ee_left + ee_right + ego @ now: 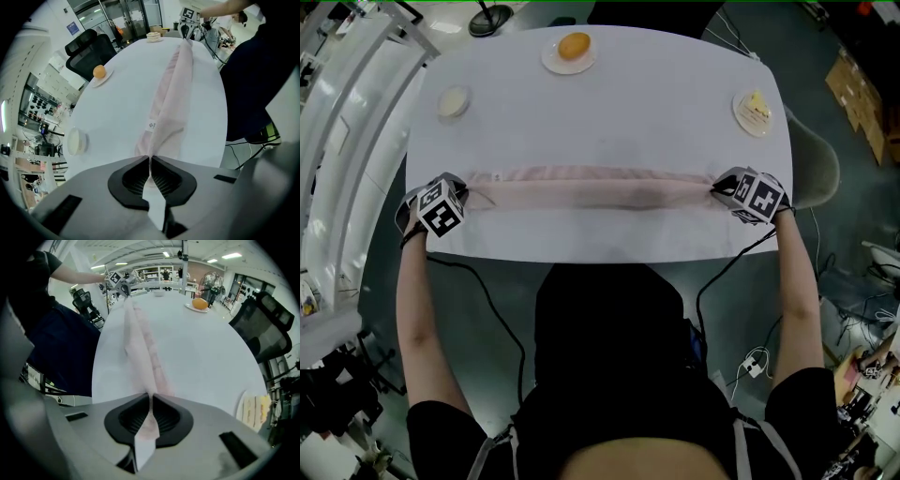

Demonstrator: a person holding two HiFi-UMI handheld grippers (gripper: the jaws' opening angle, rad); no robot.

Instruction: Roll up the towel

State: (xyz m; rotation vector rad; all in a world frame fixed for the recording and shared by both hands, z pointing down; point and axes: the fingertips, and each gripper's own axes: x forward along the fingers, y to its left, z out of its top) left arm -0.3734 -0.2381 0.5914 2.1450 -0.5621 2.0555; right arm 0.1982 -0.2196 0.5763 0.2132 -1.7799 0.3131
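Head view shows the towel (pixel 591 190) stretched as a strip along the table's (pixel 609 112) near edge, bare top beyond it. Left gripper (pixel 461 195) and right gripper (pixel 720 190) each pinch one end, jaws closed on it.

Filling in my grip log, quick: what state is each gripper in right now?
Left gripper: closed, holding one end of the pink towel.
Right gripper: closed, holding the towel's other end.
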